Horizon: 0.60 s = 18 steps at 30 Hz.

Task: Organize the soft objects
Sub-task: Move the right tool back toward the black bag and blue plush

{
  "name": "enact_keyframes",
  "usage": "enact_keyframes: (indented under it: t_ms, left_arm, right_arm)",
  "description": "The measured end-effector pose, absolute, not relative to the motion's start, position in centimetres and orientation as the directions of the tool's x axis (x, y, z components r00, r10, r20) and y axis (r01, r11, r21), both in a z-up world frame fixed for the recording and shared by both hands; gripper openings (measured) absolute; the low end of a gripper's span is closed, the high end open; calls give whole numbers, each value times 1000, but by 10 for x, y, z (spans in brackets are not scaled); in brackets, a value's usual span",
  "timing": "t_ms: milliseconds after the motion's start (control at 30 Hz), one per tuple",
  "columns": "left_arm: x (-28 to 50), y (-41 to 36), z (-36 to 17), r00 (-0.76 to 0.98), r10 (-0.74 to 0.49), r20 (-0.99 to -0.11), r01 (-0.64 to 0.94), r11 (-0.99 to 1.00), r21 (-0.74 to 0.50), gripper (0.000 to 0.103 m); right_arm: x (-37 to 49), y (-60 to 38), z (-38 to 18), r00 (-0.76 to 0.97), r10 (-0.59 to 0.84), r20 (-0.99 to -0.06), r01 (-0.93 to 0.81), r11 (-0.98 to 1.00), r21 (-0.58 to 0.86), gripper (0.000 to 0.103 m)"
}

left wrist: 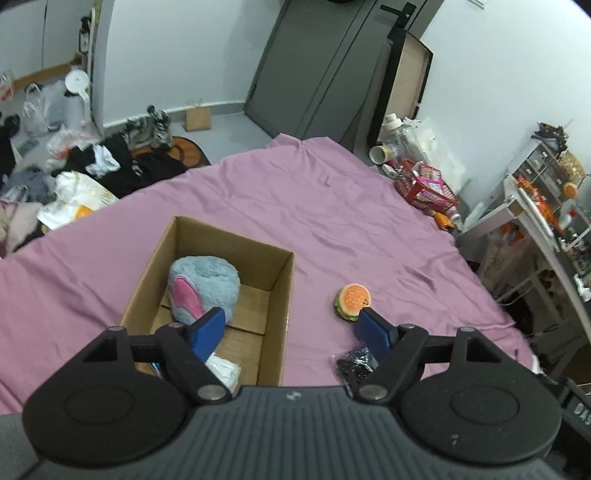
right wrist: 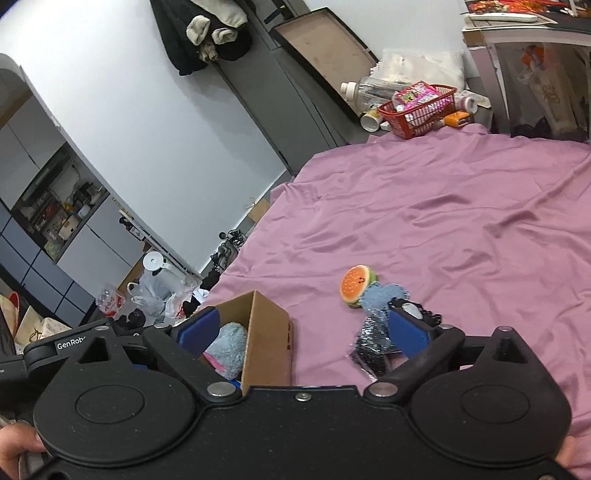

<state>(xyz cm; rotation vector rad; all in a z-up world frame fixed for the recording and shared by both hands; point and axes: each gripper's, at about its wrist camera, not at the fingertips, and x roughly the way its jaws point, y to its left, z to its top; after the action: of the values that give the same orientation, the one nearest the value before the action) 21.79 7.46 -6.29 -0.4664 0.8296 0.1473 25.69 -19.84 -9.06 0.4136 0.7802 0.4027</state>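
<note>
Burger plush [left wrist: 352, 301] lower right of centre, just beyond left gripper [left wrist: 291, 328] with jaws spread empty, right gripper [right wrist: 306, 332] likewise agape, box [left wrist: 280, 295] left.

Looking into a lived-in bedroom at home: pink sheet [left wrist: 332, 206] covering a bed, clothes [left wrist: 122, 162] lying on the floor (bags too), coat [right wrist: 199, 33] hanging on the wall, possibly kitchen shelves [right wrist: 59, 210] showing beyond.
</note>
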Motion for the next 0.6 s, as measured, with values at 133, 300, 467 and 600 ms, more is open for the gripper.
enact_keyframes:
  t_ms: [133,300,467,600]
  left_arm:
    - [216,61,-57,690,-44,-722,-288,899,-330,78]
    - [218,38,-51,712,-28,-702,-248,925,-289,78]
    - [221,21,-54,727,-48,-685,-227,924,-307,79]
    - [225,11,-59,718,-54,-694,-233,921,-313,80]
  right_arm:
    - [257,-212,-88,656,481,-582,-176,847,502,103]
    - [260,-232,-90,655,484,-580,-156,838,523,103]
    - [264,-249,-97,644,481,-595,-108,827,552,103]
    - [267,-261,-103,642,474,-603,-60,815,577,103]
